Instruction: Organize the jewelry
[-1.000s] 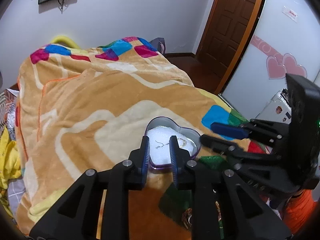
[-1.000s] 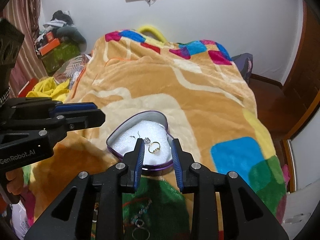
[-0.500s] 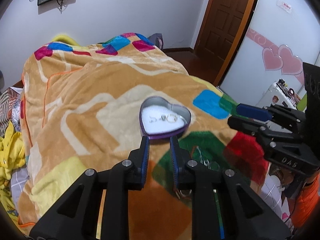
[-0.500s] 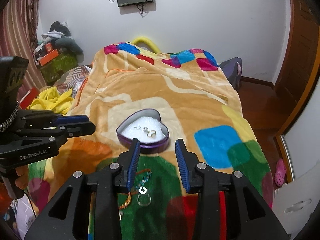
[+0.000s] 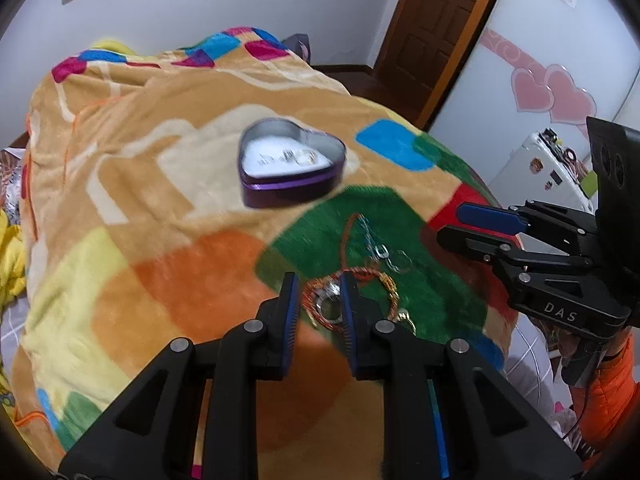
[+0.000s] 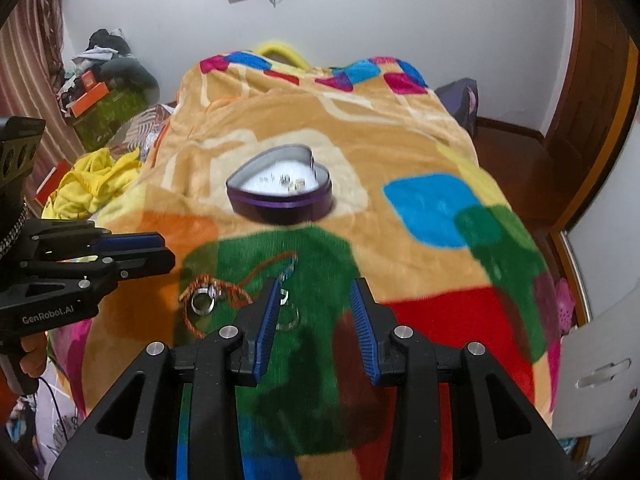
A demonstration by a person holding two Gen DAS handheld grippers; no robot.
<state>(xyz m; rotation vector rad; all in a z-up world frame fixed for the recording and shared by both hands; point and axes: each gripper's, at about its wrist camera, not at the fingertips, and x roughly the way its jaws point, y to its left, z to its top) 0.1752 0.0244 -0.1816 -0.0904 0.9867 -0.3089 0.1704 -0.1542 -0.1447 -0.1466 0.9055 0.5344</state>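
A purple heart-shaped tin point(image 5: 291, 168) with white lining sits on the blanket and holds a gold ring and small earrings; it also shows in the right wrist view point(image 6: 280, 190). Loose jewelry lies on the green patch nearer me: a silver ring point(image 5: 329, 305) inside an orange cord bracelet point(image 5: 352, 276), a silver chain point(image 5: 378, 250) and a thin hoop point(image 6: 289, 318). My left gripper point(image 5: 318, 300) is open and empty, its fingers on either side of the silver ring. My right gripper point(image 6: 314, 312) is open and empty, just right of the hoop.
The multicoloured fleece blanket point(image 6: 400, 152) covers the whole bed. Yellow clothes point(image 6: 92, 184) and boxes are heaped on the left. A brown door point(image 5: 436, 28) and a white cabinet with pink hearts point(image 5: 552, 92) are on the right.
Both grippers pulled back from the tin toward the near edge of the bed. The right gripper opened wider. The loose jewelry on the green patch came into view.
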